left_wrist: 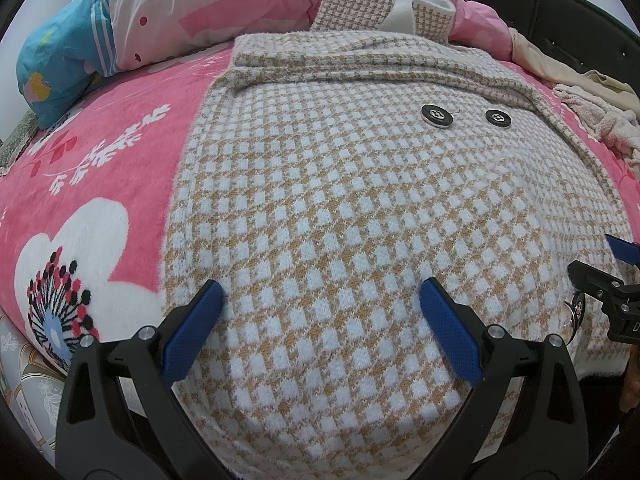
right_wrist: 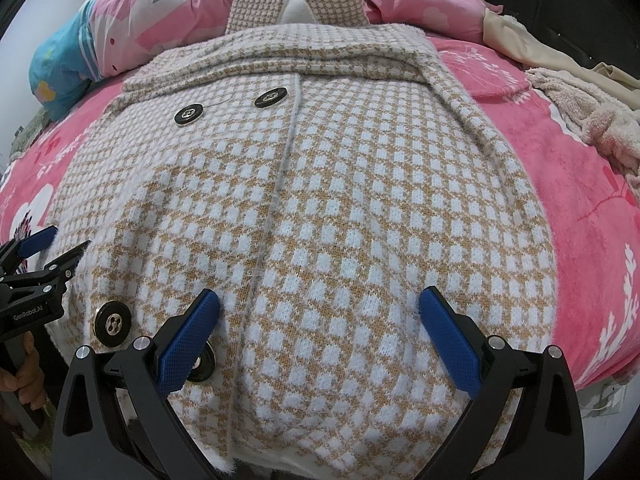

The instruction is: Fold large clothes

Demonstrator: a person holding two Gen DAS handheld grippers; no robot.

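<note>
A tan-and-white houndstooth coat [left_wrist: 340, 200] [right_wrist: 328, 200] with black buttons [left_wrist: 437, 115] [right_wrist: 113, 323] lies flat on the pink floral bedspread [left_wrist: 100, 160] [right_wrist: 580, 220], sleeves folded in, collar at the far end. My left gripper [left_wrist: 322, 296] hovers open over the coat's near left hem, nothing between its blue pads. My right gripper [right_wrist: 320, 300] stands open over the near right hem, also empty. Each gripper shows at the edge of the other's view: the right gripper [left_wrist: 608, 276] at the right edge of the left wrist view, the left gripper [right_wrist: 44, 256] at the left edge of the right wrist view.
A pink quilt [left_wrist: 224, 4] and a blue pillow [left_wrist: 60, 64] are piled at the head of the bed. Beige and fluffy pink clothes [right_wrist: 580, 100] lie at the far right. A dark headboard [left_wrist: 580, 16] stands behind. The bed's near edge drops to a patterned floor [left_wrist: 24, 392].
</note>
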